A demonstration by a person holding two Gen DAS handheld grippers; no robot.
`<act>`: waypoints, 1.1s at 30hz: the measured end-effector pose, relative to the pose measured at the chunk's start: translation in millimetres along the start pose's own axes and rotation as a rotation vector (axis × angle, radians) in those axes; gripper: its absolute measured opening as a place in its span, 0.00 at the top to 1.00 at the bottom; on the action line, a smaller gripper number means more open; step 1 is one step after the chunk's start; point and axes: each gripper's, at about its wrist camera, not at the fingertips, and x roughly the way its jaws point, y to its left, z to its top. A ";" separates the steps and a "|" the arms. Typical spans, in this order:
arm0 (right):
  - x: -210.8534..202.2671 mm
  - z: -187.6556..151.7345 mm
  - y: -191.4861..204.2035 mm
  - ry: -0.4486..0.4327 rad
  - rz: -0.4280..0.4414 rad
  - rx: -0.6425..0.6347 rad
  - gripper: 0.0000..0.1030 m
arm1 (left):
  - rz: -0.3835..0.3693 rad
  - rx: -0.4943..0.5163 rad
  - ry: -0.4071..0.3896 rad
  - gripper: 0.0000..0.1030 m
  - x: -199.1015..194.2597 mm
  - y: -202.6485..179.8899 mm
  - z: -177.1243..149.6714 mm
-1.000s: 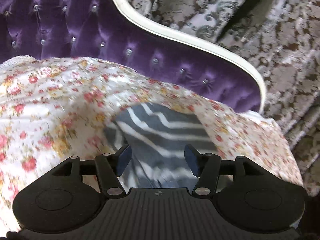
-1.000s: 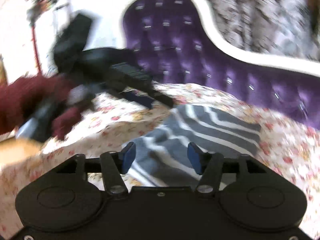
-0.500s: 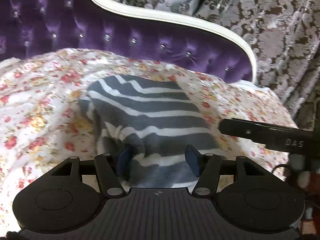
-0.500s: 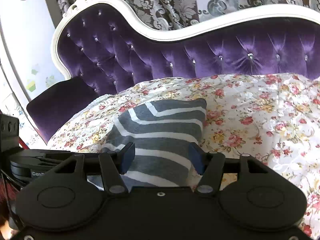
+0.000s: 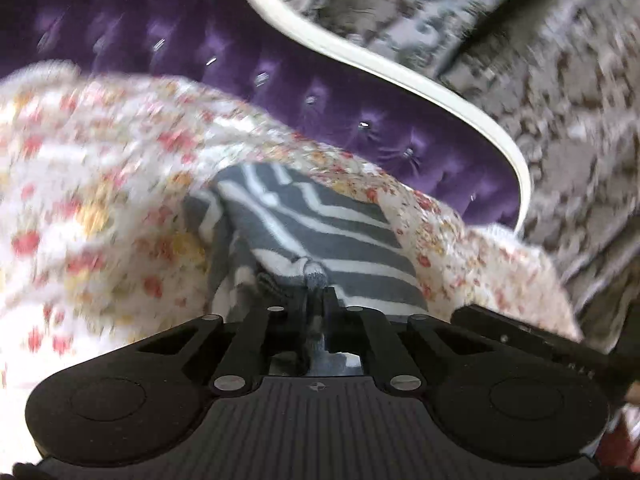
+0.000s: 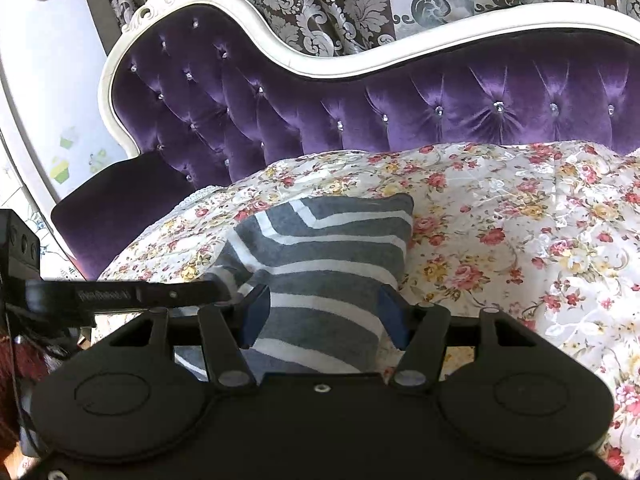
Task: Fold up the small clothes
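A grey and white striped garment point(image 6: 324, 256) lies on the floral sheet point(image 6: 500, 224) over the purple sofa. My left gripper point(image 5: 316, 292) is shut on the near edge of the striped garment point(image 5: 320, 232), bunching the cloth between its fingers. My right gripper point(image 6: 320, 314) is open, its blue pads on either side of the garment's near end, just above it. The left gripper's body point(image 6: 120, 294) shows at the left of the right wrist view, touching the garment's left edge.
The tufted purple sofa back point(image 6: 360, 96) with a white frame rises behind the sheet. Patterned curtains point(image 6: 320, 4) hang beyond. The right gripper's body point(image 5: 532, 340) shows at the lower right of the left wrist view. A white wall point(image 6: 44, 80) is at left.
My left gripper has shut on the garment's near edge and is moving; its view is blurred. My right gripper stays open over the garment, almost unmoved.
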 end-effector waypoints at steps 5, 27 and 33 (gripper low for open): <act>0.4 0.1 -3.6 0.005 -0.011 0.014 0.38 | 0.016 -0.060 0.042 0.95 -5.4 28.3 -18.4; 18.9 -2.5 -53.5 0.019 0.100 0.303 0.15 | -0.066 -0.037 0.067 0.17 -20.0 21.0 -25.6; 46.0 14.2 -70.9 0.049 0.143 0.349 0.14 | -0.065 -0.050 0.125 0.17 -1.8 19.8 -30.6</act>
